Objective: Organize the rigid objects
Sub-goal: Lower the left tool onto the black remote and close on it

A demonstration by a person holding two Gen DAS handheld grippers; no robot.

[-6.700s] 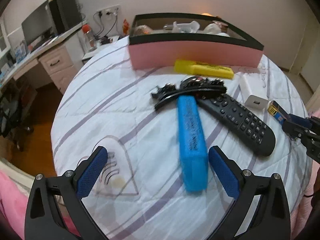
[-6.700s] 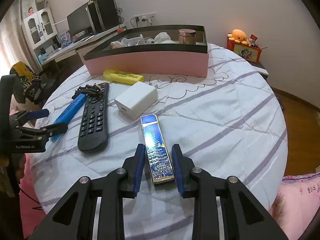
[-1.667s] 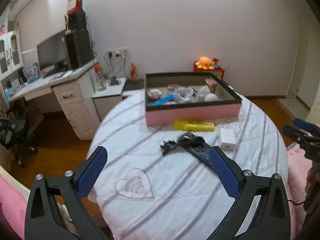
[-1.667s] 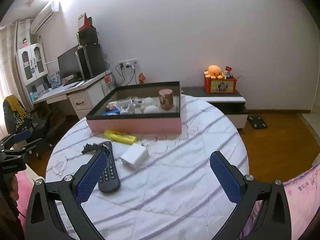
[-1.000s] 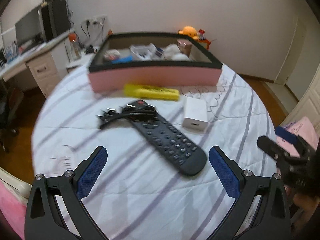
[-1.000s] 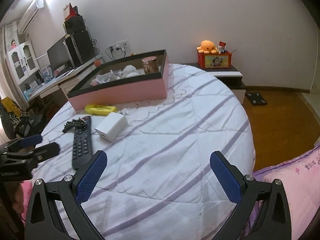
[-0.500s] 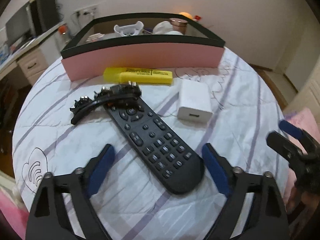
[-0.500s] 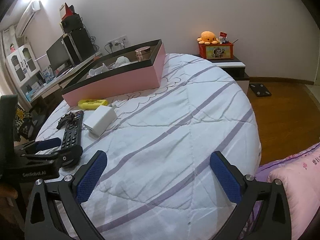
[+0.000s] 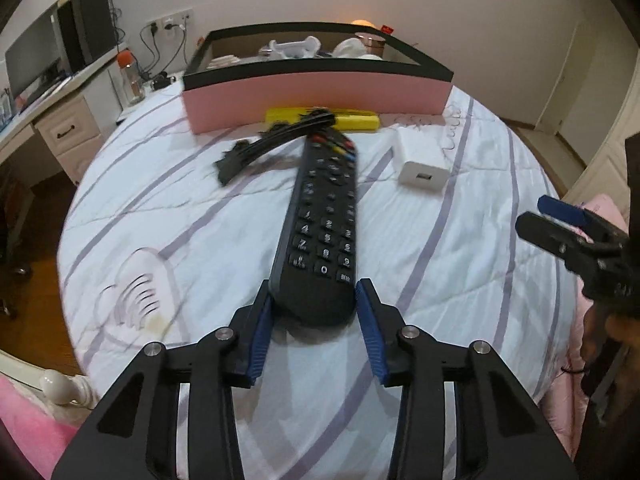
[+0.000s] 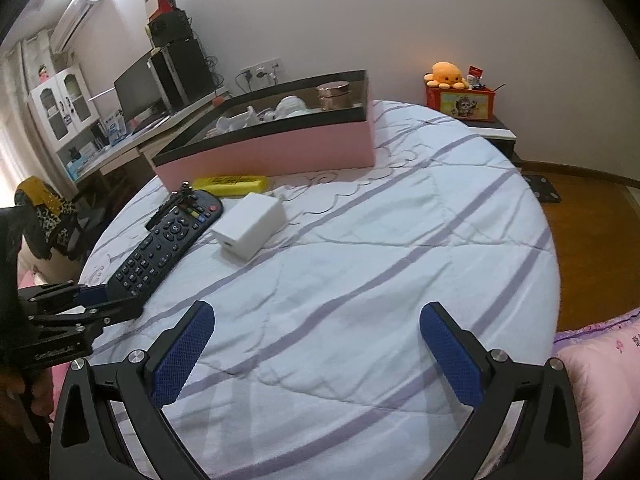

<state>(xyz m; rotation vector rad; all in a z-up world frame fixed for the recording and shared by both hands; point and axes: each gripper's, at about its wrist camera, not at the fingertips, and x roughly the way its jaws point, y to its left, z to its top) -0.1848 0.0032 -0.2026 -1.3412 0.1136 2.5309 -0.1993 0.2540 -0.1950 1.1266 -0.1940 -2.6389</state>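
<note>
My left gripper (image 9: pixel 315 320) is shut on the near end of a black remote control (image 9: pixel 324 216), which points away toward the pink box (image 9: pixel 316 96). The remote also shows in the right wrist view (image 10: pixel 168 240), with the left gripper (image 10: pixel 108 300) at its near end. A black hair clip (image 9: pixel 272 142) lies by the remote's far end. A yellow highlighter (image 9: pixel 360 120) lies along the box front. A white charger (image 9: pixel 422 162) sits to the right. My right gripper (image 10: pixel 316 344) is open and empty above the bedspread.
The pink box with a black rim (image 10: pixel 272 148) holds several items, among them a copper jar (image 10: pixel 334 94). A desk with a monitor (image 10: pixel 140 88) stands at the left. A side table with an orange plush (image 10: pixel 446 74) stands behind. A pink pillow (image 10: pixel 600 360) lies at the right.
My left gripper has moved in and closed on the remote's near end. The remote has turned to point straight away from it. The right gripper has stayed open and shifted slightly.
</note>
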